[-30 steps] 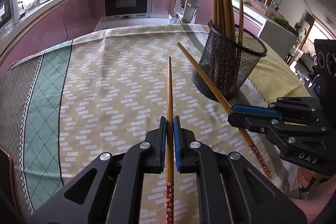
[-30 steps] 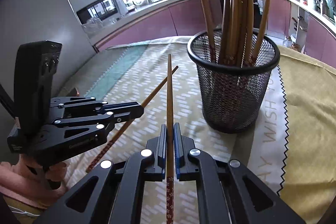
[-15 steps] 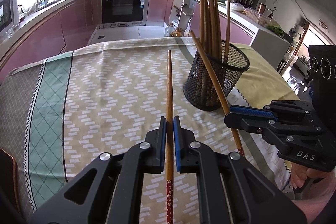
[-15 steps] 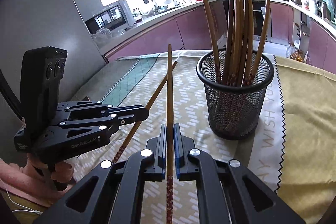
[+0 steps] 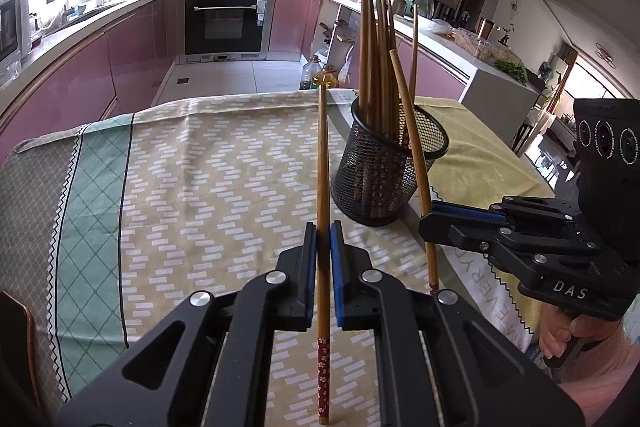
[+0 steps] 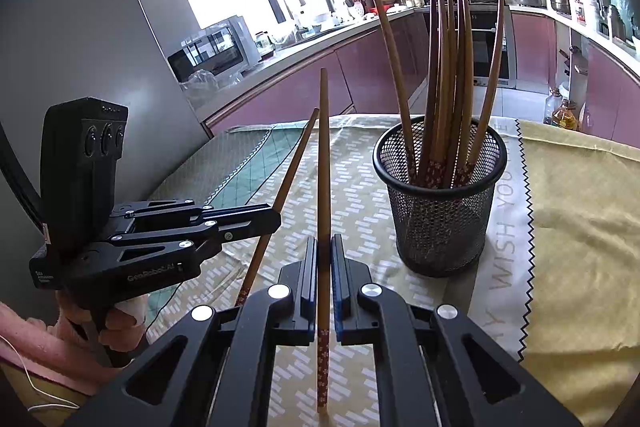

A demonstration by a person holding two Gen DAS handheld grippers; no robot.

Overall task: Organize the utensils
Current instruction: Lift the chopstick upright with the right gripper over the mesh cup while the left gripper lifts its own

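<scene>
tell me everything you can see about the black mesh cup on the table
The black mesh cup is a round holder of fine wire mesh, apparently metal, with a solid rolled rim and straight walls narrowing slightly toward the base. It stands upright on the patterned tablecloth, near the seam with a yellow cloth. Several wooden chopsticks stand in it, red floral ends down, fanning out and leaning on the rim. Neither gripper touches it.

Two held chopsticks [image 5: 323, 187], one holder [image 6: 440, 211]
</scene>
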